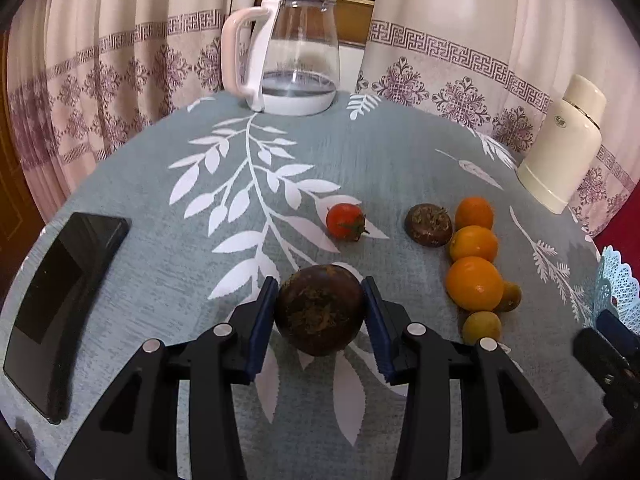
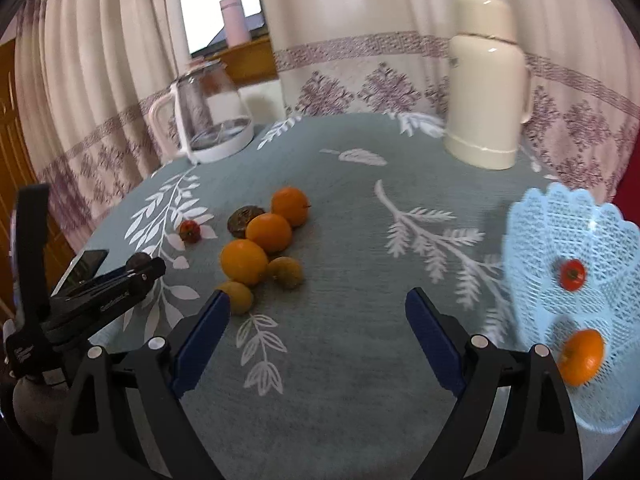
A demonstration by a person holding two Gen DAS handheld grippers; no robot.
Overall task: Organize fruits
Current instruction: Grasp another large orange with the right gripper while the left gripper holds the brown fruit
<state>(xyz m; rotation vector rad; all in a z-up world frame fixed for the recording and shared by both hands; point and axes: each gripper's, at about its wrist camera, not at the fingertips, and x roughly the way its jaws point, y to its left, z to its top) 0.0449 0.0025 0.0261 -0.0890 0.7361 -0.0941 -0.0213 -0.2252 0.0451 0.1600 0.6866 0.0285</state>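
While your left gripper (image 1: pixel 320 312) pinches the round dark-brown fruit (image 1: pixel 320 310), your right gripper (image 2: pixel 318 332) hangs spread w/ nothing between, over the teal leaf-print tablecloth (image 2: pixel 340 380).

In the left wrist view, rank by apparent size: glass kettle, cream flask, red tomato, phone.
1. Glass kettle
2. Phone, near the lens, so its size is exaggerated; against the kettle, unsure
3. Cream flask
4. Red tomato
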